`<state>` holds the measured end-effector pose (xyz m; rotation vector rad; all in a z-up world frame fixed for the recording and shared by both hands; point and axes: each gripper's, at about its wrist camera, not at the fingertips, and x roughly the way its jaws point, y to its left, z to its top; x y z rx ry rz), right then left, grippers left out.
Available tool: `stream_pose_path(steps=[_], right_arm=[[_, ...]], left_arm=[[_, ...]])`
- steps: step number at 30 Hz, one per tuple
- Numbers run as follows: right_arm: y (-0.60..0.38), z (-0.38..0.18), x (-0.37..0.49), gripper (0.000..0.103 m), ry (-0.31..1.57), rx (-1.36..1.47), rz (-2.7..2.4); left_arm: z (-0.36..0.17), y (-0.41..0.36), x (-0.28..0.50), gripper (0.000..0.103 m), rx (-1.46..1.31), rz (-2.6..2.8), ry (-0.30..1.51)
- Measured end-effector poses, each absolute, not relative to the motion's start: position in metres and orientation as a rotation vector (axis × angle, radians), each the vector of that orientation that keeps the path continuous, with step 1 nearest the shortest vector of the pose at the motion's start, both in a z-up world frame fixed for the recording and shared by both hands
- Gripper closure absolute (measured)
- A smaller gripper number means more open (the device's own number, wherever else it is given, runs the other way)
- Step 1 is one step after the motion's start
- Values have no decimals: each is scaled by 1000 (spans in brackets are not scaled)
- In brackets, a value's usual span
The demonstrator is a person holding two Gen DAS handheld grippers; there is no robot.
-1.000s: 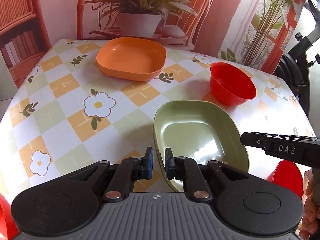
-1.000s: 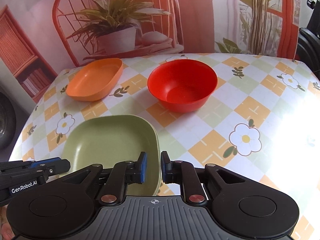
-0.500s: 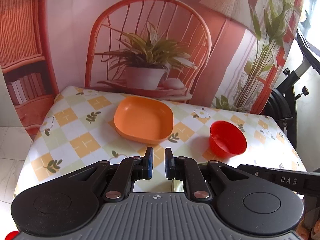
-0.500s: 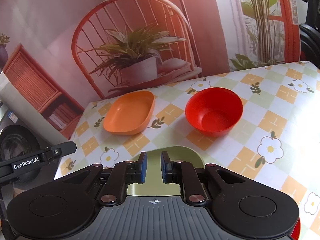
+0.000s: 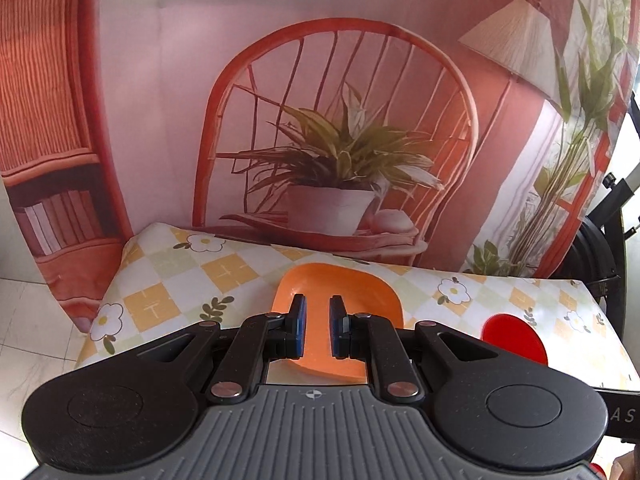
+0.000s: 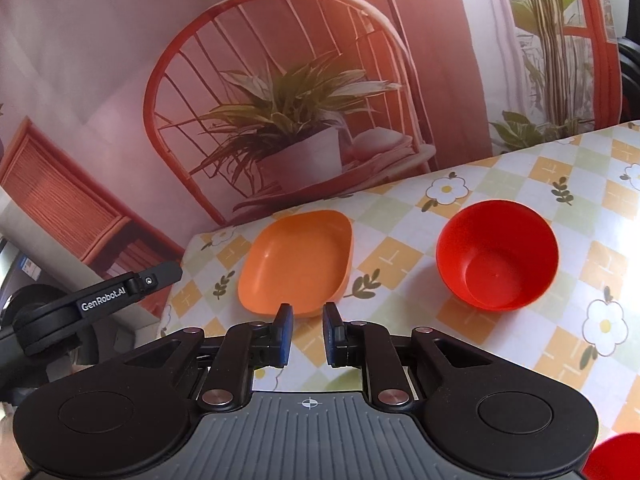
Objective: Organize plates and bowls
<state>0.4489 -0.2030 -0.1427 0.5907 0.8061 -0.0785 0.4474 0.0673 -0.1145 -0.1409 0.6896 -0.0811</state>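
Note:
An orange square plate (image 5: pixel 340 284) (image 6: pixel 298 258) lies at the back of the table, just beyond both pairs of fingertips. To its right stands a red bowl (image 6: pixel 496 254) (image 5: pixel 514 336), upright and empty. My left gripper (image 5: pixel 317 326) hangs above the table with its jaws drawn together to a narrow gap and nothing between them. My right gripper (image 6: pixel 308 334) stands the same way. A pale green sliver (image 6: pixel 346 380) shows under the right gripper's fingers; the green plate is otherwise hidden. The left gripper's side arm (image 6: pixel 100 296) shows at the left of the right wrist view.
The table wears a checked flower cloth (image 6: pixel 500 352) and backs onto a printed backdrop (image 5: pixel 340 120) of a chair and a plant. Another red object (image 6: pixel 612 456) peeks in at the near right corner. White floor tiles (image 5: pixel 36 320) lie beyond the table's left edge.
Both grippers have risen and drawn back from the green plate, which has dropped out of sight below them. The plates and the bowl stay in place, and the jaws keep the same gap.

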Motion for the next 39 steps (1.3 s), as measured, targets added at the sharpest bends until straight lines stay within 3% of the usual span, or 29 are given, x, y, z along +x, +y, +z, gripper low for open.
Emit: stream_pose_path(steps=[16, 34, 35, 36, 39], right_arm=[[-208, -225, 541, 87, 973, 661, -204], [-204, -244, 556, 92, 1006, 647, -199], [-204, -244, 556, 92, 1006, 646, -196], [-205, -245, 556, 92, 1005, 648, -193], [-206, -245, 555, 92, 1004, 659, -183]], left_arm=[[-189, 102, 531, 89, -292, -47, 796], [-212, 103, 538, 88, -398, -154, 848], [-215, 104, 538, 89, -409, -151, 851], [-216, 105, 537, 97, -419, -144, 848], [-220, 111, 534, 100, -458, -136, 853]])
